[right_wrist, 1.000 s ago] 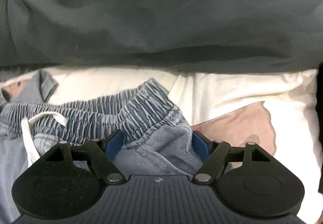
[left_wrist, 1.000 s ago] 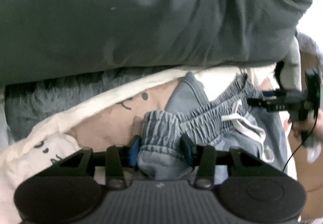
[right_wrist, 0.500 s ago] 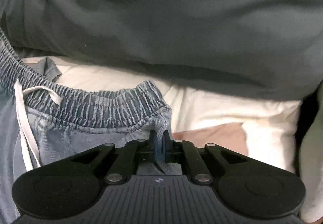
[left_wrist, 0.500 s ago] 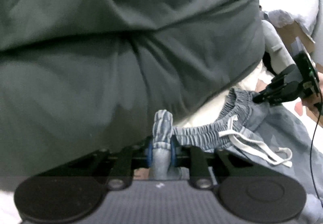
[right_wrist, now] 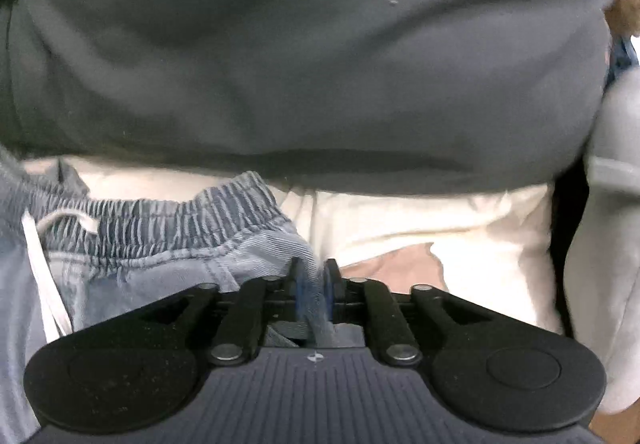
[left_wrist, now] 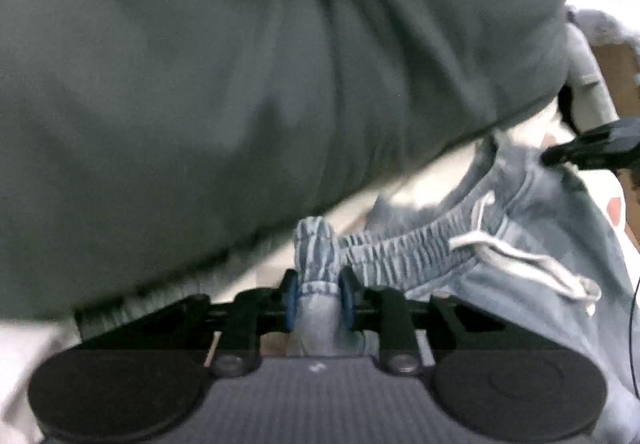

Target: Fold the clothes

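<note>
Both tongs pinch the jeans' waistband

Left tongs [left_wrist: 319, 298] and right tongs [right_wrist: 313, 294] clamp the elastic waistband [right_wrist: 160, 220] at opposite ends, having eased slightly.

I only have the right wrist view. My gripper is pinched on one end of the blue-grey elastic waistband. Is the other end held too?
Observer: Yes. The left gripper is clamped on a bunched fold of the blue-grey elastic waistband; its jaws have just eased open slightly, cloth between them.
Operator: Can you see my gripper from there?
Observer: Yes, the right gripper shows at the far right of the left wrist view, its tip at the waistband's other end.
Operator: Where does the white drawstring go past my frame edge?
Observer: Its loose ends trail across the light blue trouser fabric below the waistband.
</note>
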